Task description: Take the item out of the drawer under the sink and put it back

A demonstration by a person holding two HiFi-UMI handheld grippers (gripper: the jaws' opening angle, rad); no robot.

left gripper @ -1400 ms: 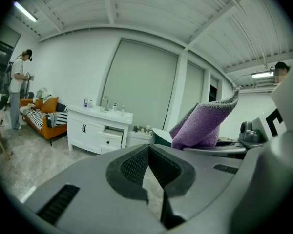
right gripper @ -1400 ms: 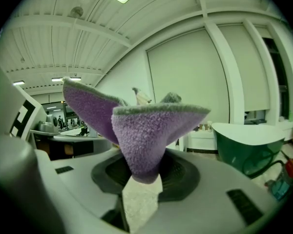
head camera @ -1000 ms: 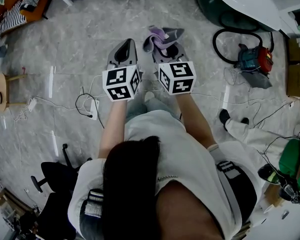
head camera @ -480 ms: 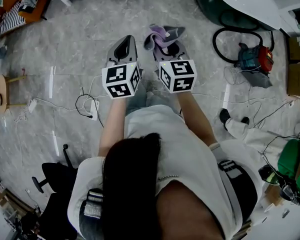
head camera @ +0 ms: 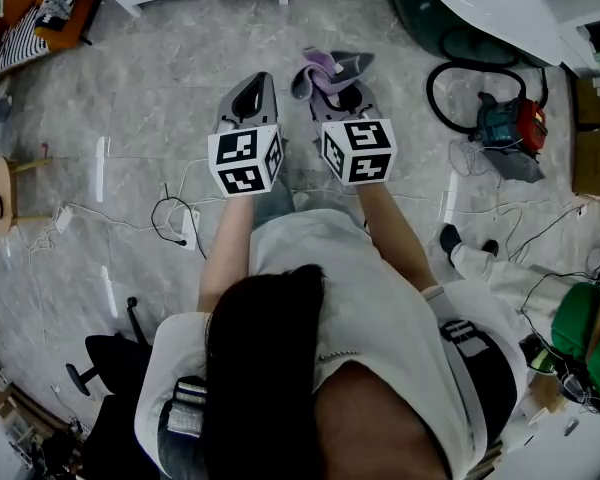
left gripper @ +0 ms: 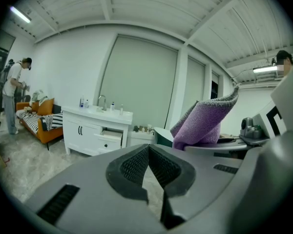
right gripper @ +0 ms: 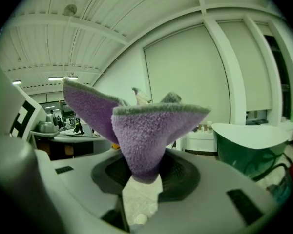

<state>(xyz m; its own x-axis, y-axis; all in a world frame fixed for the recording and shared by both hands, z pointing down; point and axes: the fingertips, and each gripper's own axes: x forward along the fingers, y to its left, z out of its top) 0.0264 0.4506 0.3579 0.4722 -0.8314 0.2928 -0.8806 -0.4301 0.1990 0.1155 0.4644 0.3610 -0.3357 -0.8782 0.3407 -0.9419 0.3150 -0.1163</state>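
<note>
The right gripper (right gripper: 139, 175) pinches the purple cloth (right gripper: 139, 130) and should carry it level to what seems an open drawer (left gripper: 110, 134) under the sink (left gripper: 98, 112), while the left gripper (left gripper: 149, 165) is closed and empty.

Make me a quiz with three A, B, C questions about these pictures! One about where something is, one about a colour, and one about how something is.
1. Where is the purple cloth?
A. On a shelf
B. In the right tongs
C. In a bucket

2. What colour is the sink cabinet?
A. Red
B. Black
C. White

3. How are the left tongs?
A. Shut and empty
B. Wide open
C. Holding a bottle

Answers:
1 B: the right gripper view shows the cloth pinched in them.
2 C: the left gripper view shows it white all over.
3 A: their tips meet with nothing between.
</note>
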